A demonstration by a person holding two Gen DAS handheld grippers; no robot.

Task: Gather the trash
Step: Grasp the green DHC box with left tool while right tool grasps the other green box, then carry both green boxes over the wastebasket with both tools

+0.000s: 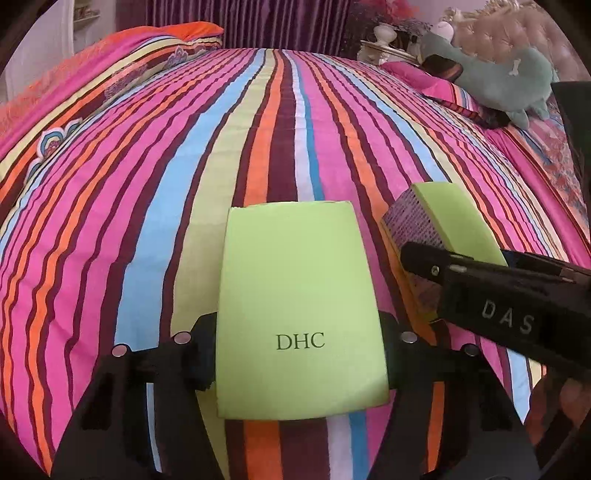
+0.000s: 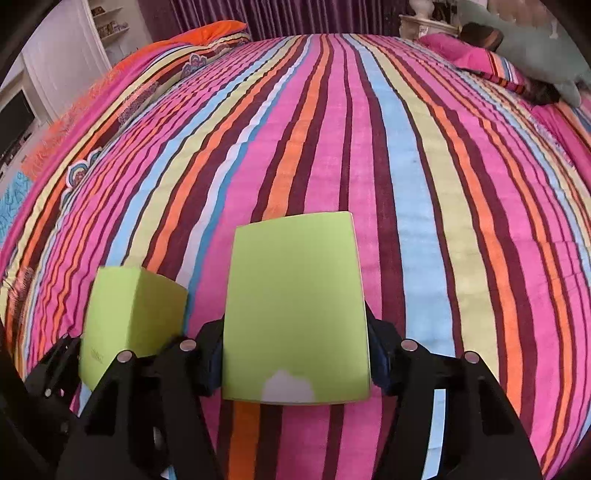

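Our left claw [image 1: 301, 354] clamps the DHC box [image 1: 301, 306]; our right claw [image 2: 295, 350] clamps a second green box [image 2: 295, 310] above the striped bed [image 2: 406, 166].

Bedroom in home. Big bed [image 1: 258, 155] with striped cover fills view. Pillows [image 1: 436, 79] and green plush toy [image 1: 506, 79] at 2 o'clock, purple curtains [image 1: 240, 18] at 12, white shelves [image 2: 107, 26] at 10.

Two green DHC boxes [image 1: 301, 306] [image 1: 439, 225], two grippers [image 1: 299, 354] [image 1: 480, 280], one striped bed [image 1: 147, 184] and one plush toy [image 1: 498, 77] were counted.
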